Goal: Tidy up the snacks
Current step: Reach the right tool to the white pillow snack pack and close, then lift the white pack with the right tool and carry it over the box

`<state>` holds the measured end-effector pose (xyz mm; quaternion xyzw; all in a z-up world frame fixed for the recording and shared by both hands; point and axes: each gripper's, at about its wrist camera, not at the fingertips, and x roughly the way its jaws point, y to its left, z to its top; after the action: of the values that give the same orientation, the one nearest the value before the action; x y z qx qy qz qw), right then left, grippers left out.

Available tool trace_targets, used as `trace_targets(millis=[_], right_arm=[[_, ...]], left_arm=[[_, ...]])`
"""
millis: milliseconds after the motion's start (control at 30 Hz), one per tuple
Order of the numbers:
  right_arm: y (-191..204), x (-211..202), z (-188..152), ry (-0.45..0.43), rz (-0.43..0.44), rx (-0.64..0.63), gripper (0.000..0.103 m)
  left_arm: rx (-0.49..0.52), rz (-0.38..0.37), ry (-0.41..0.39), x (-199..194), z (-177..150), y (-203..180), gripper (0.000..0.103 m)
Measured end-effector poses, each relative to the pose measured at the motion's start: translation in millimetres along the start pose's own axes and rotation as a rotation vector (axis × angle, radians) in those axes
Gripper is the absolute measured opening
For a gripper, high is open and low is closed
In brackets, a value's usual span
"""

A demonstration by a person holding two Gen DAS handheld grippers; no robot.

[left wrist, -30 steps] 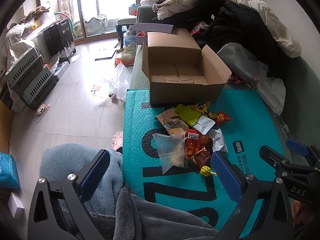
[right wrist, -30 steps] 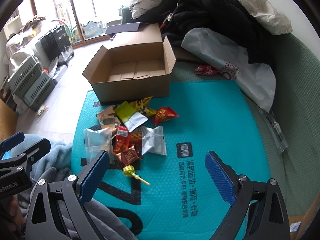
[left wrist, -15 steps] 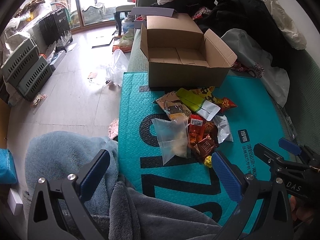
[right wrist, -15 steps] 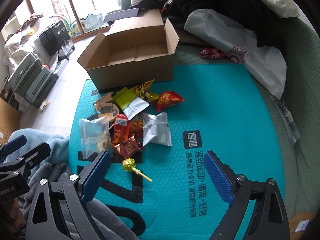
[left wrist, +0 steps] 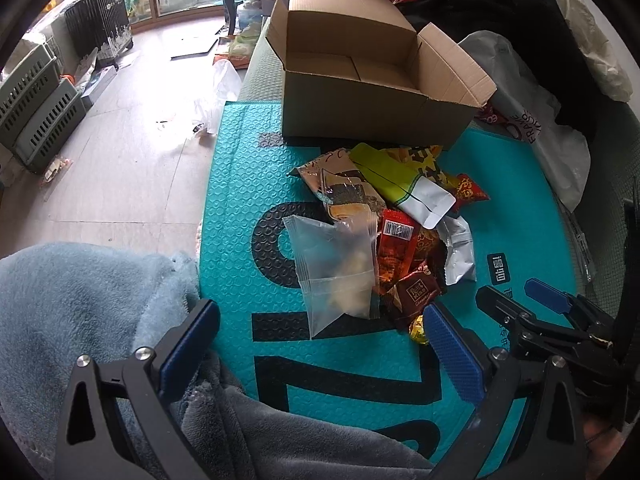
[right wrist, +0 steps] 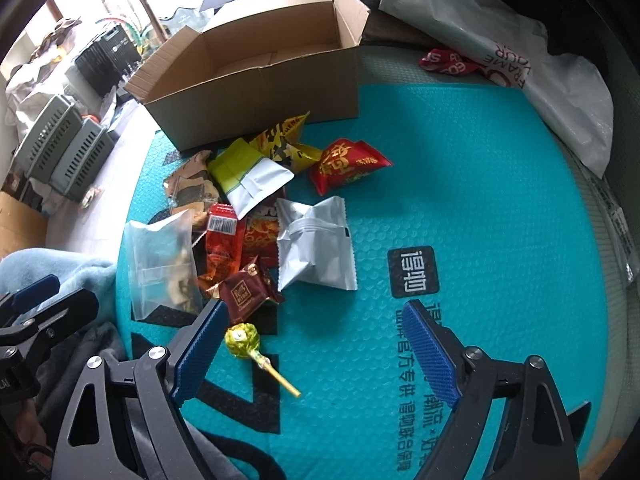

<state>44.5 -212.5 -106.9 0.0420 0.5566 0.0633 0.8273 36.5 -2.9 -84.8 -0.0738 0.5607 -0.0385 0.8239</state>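
left wrist view: my left gripper [left wrist: 320, 344] hangs over the near edge of the teal bubble mailer [left wrist: 240, 184], jaws spread wide, nothing between the pads. left finger sits above the blue-grey fleece blanket [left wrist: 88, 296], right finger just beside the snack pile [left wrist: 384, 236]. closest to me in the pile is a clear zip bag [left wrist: 336, 272] with pale bits inside, flat on the mailer. next to it a red barcode packet [left wrist: 396, 248] and a small brown chocolate packet [left wrist: 416, 292]. behind those a lime green and white pouch [left wrist: 400, 184], partly on top of a tan packet [left wrist: 332, 176]. open cardboard box [left wrist: 376, 80] stands at the far end of the mailer, flaps up, inside looks bare. snacks lie just in front of it, none in it.

right wrist view: my right gripper [right wrist: 316, 352] points down at the mailer, jaws apart but closing. yellow-wrapped lollipop [right wrist: 244, 338] lies between the fingers, close beside the left pad, stick angled toward me; i can't tell if the pad touches it, the other pad is well clear. silver pouch [right wrist: 316, 248] lies further out, a red festive packet [right wrist: 348, 164] beyond it, a yellow-black packet [right wrist: 284, 140] near the box front. white plastic bag [right wrist: 540, 80] at the far right edge of the mailer. left gripper shows at this view's left edge over the blanket.
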Motion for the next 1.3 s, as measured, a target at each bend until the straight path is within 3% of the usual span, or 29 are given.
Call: trace_targets(millis=[567,767,867,933,1000,1067,1133,1167,1300], right_arm=[[-10.2,50.3,28.7,0.037,0.018,-0.024,0.086],[-11.0,62.9,30.4,0.057,0.022,-0.032,0.077],[-11.4,64.4,29.0,0.047,0.018,-0.045,0.073],[-12.0,64.6,28.4,0.041,0.026,-0.054,0.064],[-11.3,64.8,27.5,0.038,0.031,-0.061,0.056],[-10.0,64.4,25.5,0.036,0.033,-0.075,0.051],[-8.8,62.0,22.7,0.034,0.028,-0.085,0.039],[-9.7,61.1,21.6,0.034,0.029,-0.083,0.039],[-15.6,54.6,15.8,0.027,0.049,-0.049,0.035]], left_arm=[[-0.033,0.014,0.135,73.2,19.7,-3.4,0.102],[-0.066,-0.007,0.184,88.2,14.1,-0.8,0.085],[-0.065,0.003,0.170,87.8,12.5,-1.7,0.076],[-0.063,-0.010,0.159,88.0,12.8,-4.2,0.069],[-0.055,-0.018,0.149,85.6,10.9,-4.4,0.054],[-0.052,-0.009,0.144,84.6,9.3,-6.0,0.046],[-0.058,-0.008,0.140,80.3,9.0,-6.2,0.037],[-0.064,-0.013,0.139,79.2,8.2,-5.7,0.033],[-0.084,-0.011,0.130,73.9,5.5,1.0,0.030]])
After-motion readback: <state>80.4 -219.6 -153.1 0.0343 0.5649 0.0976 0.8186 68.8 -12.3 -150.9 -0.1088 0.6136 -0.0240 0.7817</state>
